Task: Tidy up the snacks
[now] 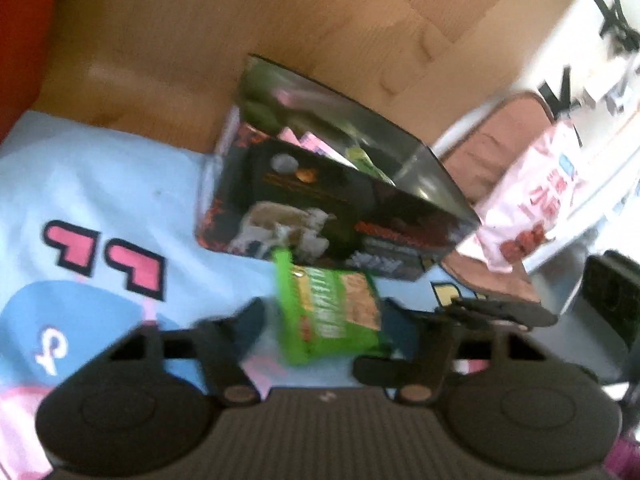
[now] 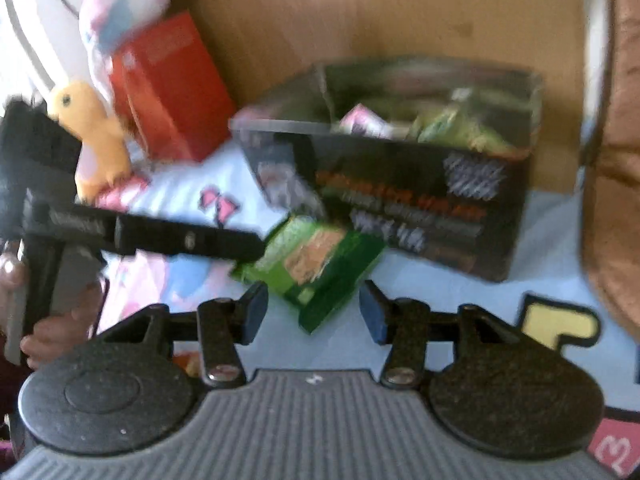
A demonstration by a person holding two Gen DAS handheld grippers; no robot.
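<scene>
A green snack packet [image 1: 328, 312] is seen lying on the blue printed bedcover [image 1: 120, 184], just before the open black box [image 1: 336, 200] already holding other packets. The left gripper [image 1: 320, 328] straddles it, jaws spread without pressing; the right gripper [image 2: 314, 312] hangs close, jaws parted and empty. The packet is judged light, crinkly and slippery, best pinched across its flat sealed edge.

Motion blur throughout: print on green snack packet [image 1: 330, 312] and black box [image 2: 404, 204] unreadable. Packets inside box indistinct. Hand [image 2: 48, 320] cut by left edge. Pink bag [image 1: 532, 200] lettering smeared.
</scene>
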